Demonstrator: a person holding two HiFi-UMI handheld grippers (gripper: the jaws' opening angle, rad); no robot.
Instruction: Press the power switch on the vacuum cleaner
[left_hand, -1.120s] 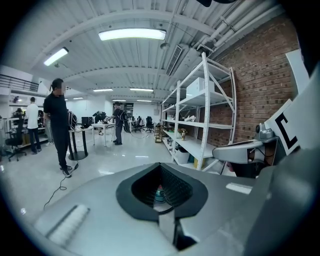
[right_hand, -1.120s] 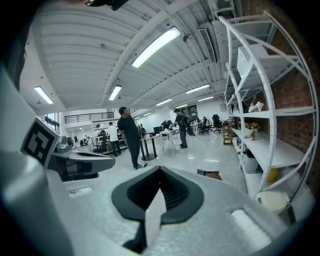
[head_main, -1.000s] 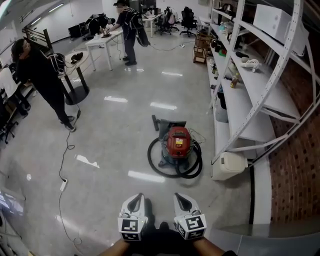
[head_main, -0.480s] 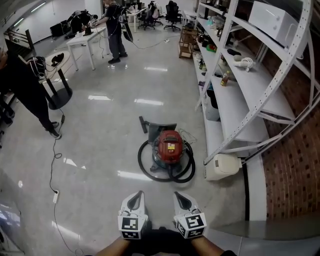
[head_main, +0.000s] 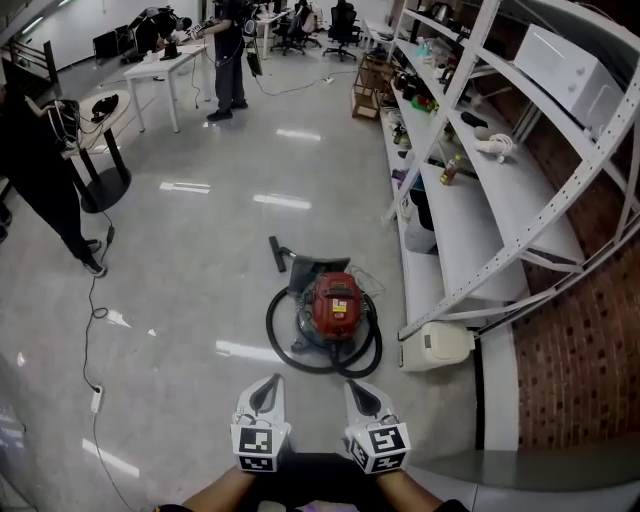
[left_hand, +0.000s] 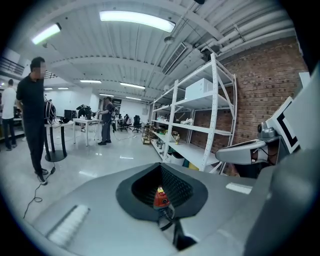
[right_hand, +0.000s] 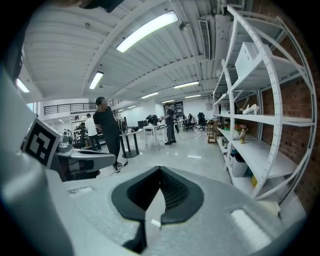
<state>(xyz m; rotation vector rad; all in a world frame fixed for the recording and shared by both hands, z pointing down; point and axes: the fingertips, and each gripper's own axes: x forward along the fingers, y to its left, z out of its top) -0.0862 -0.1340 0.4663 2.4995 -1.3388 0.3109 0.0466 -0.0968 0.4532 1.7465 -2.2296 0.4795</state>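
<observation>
Red-bodied vacuum cleaner (head_main: 333, 305), canister type, standing on glossy grey floor (head_main: 210, 250).

**Head view**
- Vacuum: pale label on the red top, dark base, black hose (head_main: 285, 345) coiled in a ring around it. A dark floor nozzle (head_main: 278, 253) lies just behind it. Power switch too small to make out.
- Position: ahead of both grippers and well apart from them, near the foot of a white shelving rack (head_main: 470, 200).
- Left gripper (head_main: 267, 385) and right gripper (head_main: 358, 388): side by side at the bottom edge, each carrying a marker cube, neither touching anything.
- Surroundings: cream-coloured box (head_main: 435, 345) on the floor between vacuum and rack; brick wall (head_main: 570, 360) behind the rack; white carton (head_main: 565, 60) on an upper shelf; a person in black (head_main: 45, 170) at far left; a floor cable (head_main: 95, 320) running to a power strip (head_main: 97, 400); a white table (head_main: 165, 60) further back.

**Left gripper view**
- Left gripper (left_hand: 169, 224): jaws together at the tips, clamping nothing.
- The vacuum (left_hand: 160, 198) shows small and distant through the opening between the dark pads.
- The right gripper (left_hand: 250, 150) shows at the right edge. Also in view: the person in black (left_hand: 32, 115), the rack (left_hand: 200, 125), the brick wall (left_hand: 250, 95) and a ceiling light strip (left_hand: 135, 20), which the head view lacks.

**Right gripper view**
- Right gripper (right_hand: 150, 221): jaws likewise closed and empty, with only a sliver of floor between the pads.
- The left gripper (right_hand: 75, 160) shows at the left, the rack (right_hand: 260, 125) at the right and the person in black (right_hand: 107, 130) beyond.
- The vacuum shows only in the other two views.
</observation>
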